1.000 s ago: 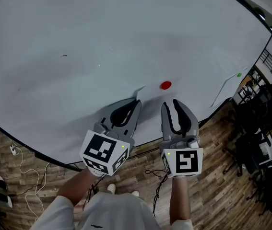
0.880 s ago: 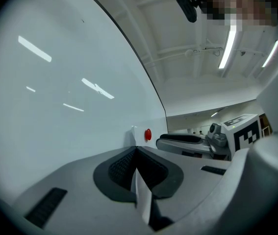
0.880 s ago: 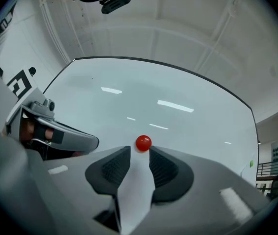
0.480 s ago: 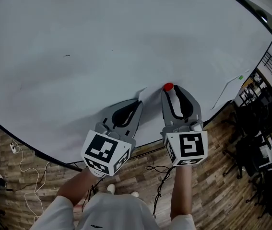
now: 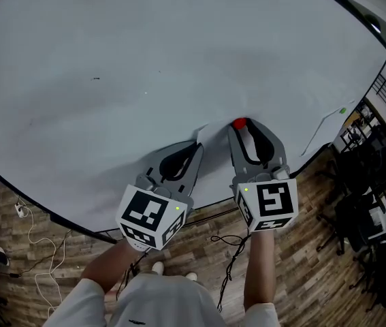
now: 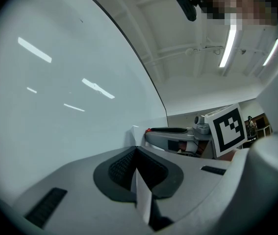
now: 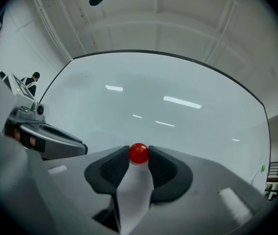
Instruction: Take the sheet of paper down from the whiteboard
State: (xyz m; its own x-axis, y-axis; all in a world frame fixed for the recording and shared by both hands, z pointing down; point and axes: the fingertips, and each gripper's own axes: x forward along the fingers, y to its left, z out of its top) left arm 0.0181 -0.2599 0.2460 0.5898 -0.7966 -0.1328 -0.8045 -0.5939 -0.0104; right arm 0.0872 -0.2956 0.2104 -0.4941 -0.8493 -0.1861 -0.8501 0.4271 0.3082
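Hanging low-centre on the whiteboard (image 5: 145, 60), the sheet of paper (image 5: 211, 133) looks limp, light and tearable. The left gripper (image 5: 193, 147) clamps its edge, a sound hold. The right gripper (image 5: 247, 128) has just been opening its jaws, which flank the red magnet (image 5: 239, 123).

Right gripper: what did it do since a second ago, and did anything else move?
The right gripper moved up the whiteboard to the red magnet, and its fingers have just been opening; the magnet now sits between them. The left gripper stayed put, shut on the sheet of paper.
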